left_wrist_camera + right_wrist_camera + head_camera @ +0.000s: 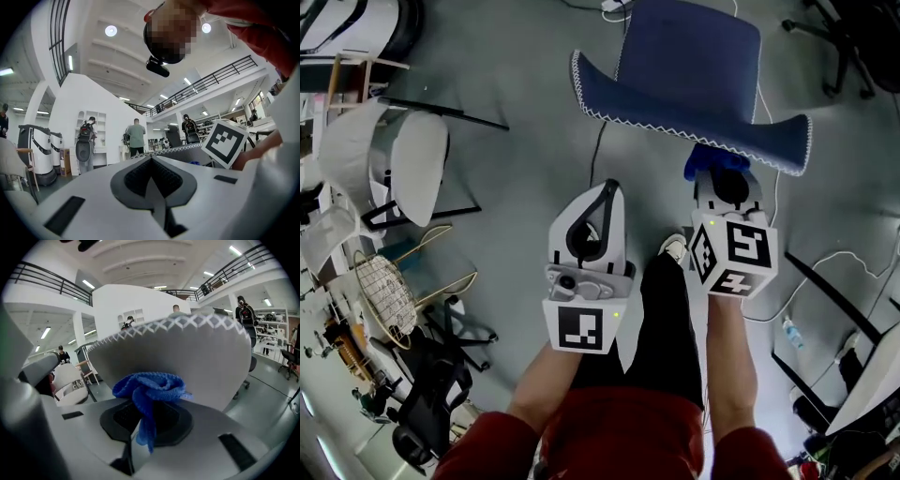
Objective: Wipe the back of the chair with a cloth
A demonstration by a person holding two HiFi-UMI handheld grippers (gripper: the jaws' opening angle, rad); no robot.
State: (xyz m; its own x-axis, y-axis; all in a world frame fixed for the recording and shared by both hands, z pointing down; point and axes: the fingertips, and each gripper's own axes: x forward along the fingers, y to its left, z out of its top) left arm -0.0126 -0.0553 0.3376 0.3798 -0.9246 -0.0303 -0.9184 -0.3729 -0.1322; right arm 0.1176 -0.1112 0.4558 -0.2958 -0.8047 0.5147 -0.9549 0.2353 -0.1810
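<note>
Your right gripper [724,183] is clamped shut on a bunched blue cloth [712,159], touching or just short of the chair back [689,112], whose stitched top edge runs crosswise directly ahead. Your left gripper [605,192], closed and empty, sits farther off

Bunched blue cloth [151,386] rests against, seemingly touching, the upright, white-stitched chair back [187,355]
</note>
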